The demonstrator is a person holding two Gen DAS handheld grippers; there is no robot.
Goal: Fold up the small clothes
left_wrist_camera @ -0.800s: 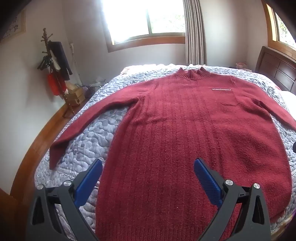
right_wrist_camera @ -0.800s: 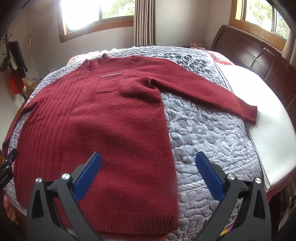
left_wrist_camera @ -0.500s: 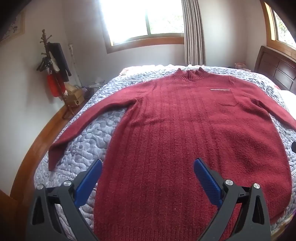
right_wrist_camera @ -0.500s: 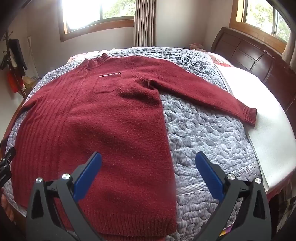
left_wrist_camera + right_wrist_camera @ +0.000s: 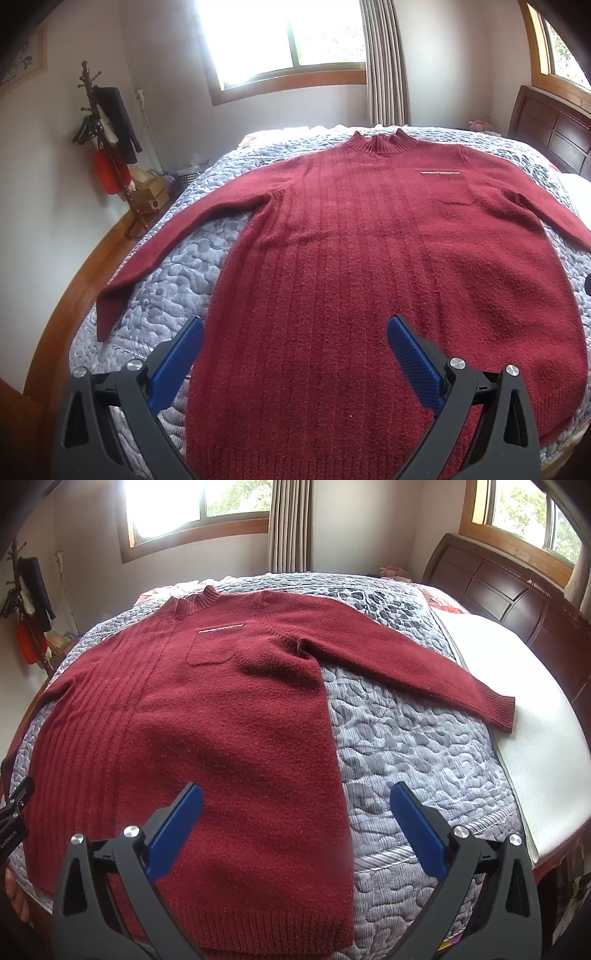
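Observation:
A dark red knit sweater (image 5: 369, 258) (image 5: 221, 720) lies flat and face up on the quilted bed, collar away from me, both sleeves spread out to the sides. Its left sleeve cuff (image 5: 109, 306) reaches the bed's left edge; its right sleeve cuff (image 5: 498, 710) lies beside a white sheet. My left gripper (image 5: 295, 332) hovers open above the lower left part of the body. My right gripper (image 5: 295, 801) hovers open over the sweater's lower right side edge. Neither holds anything.
The grey quilt (image 5: 406, 738) covers the bed. A white sheet (image 5: 517, 686) and dark wooden headboard (image 5: 498, 587) lie to the right. A coat stand (image 5: 107, 155) with hanging clothes and some boxes (image 5: 147, 188) stands by the left wall. The left gripper's body (image 5: 13, 812) shows at the right view's left edge.
Both grippers have drifted slightly back and up, so a little more of the sweater's hem shows. The sweater has not moved and both grippers stay open.

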